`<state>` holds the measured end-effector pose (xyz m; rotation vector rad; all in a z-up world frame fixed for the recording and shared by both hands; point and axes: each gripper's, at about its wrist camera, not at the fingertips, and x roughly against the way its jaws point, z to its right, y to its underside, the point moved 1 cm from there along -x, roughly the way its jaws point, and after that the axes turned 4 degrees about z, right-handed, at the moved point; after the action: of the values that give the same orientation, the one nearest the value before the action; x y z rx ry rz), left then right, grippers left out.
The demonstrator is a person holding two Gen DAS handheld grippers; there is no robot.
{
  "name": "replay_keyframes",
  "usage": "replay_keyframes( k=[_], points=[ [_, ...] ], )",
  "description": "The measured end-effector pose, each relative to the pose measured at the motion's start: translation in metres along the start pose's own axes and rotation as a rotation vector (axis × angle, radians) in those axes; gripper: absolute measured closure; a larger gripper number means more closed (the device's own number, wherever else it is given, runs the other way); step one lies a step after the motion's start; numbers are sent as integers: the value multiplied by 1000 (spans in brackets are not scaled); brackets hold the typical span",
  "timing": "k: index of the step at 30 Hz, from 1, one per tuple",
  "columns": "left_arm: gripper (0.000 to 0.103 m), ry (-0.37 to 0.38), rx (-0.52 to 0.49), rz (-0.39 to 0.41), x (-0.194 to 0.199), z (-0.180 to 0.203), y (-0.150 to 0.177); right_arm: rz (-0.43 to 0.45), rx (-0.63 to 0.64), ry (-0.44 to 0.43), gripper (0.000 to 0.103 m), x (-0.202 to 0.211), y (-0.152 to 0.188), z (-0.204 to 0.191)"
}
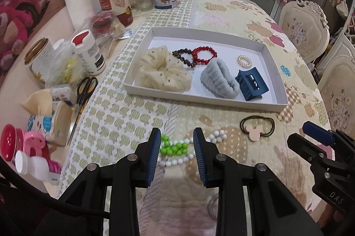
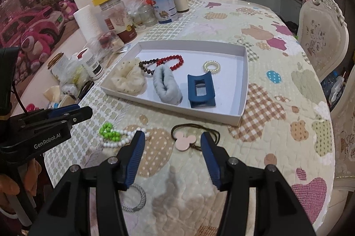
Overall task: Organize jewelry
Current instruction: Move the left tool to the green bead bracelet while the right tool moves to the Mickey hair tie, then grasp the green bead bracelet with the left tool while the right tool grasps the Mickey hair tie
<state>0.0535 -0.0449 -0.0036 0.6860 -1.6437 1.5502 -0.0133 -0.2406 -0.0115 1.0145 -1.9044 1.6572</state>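
On a quilted patchwork tablecloth [image 1: 124, 112], both ribbed-padded grippers, left [image 1: 177, 138] and right [image 2: 173, 143], hover open and empty over a green-and-white bead bracelet [image 1: 177, 146] and a pink mouse-ear hair tie [image 2: 184, 140], near a shallow white cardboard tray [image 1: 199, 31] holding scrunchies.

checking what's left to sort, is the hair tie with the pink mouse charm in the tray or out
Out. The hair tie with the pink mouse charm lies on the quilted tablecloth, in front of the white tray, between the open right gripper's fingers.
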Motion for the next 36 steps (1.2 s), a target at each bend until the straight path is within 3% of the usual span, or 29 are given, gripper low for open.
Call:
replay_keyframes(
  k=[5, 12, 18, 27, 36],
  points=[
    [74, 15, 28, -23, 0, -10, 9, -13, 9, 2, 48, 3, 9, -1],
    [74, 83, 171, -85, -9, -55, 14, -53, 5, 13, 48, -4, 25, 3],
    [74, 115, 234, -145, -24, -78, 21, -93, -12, 20, 48, -19, 36, 9],
    [73, 156, 261, -219, -55, -79, 24, -117, -37, 9, 48, -36, 39, 10],
    [72, 127, 252, -245, -82, -77, 15, -109, -71, 14, 48, -50, 35, 21]
  ],
)
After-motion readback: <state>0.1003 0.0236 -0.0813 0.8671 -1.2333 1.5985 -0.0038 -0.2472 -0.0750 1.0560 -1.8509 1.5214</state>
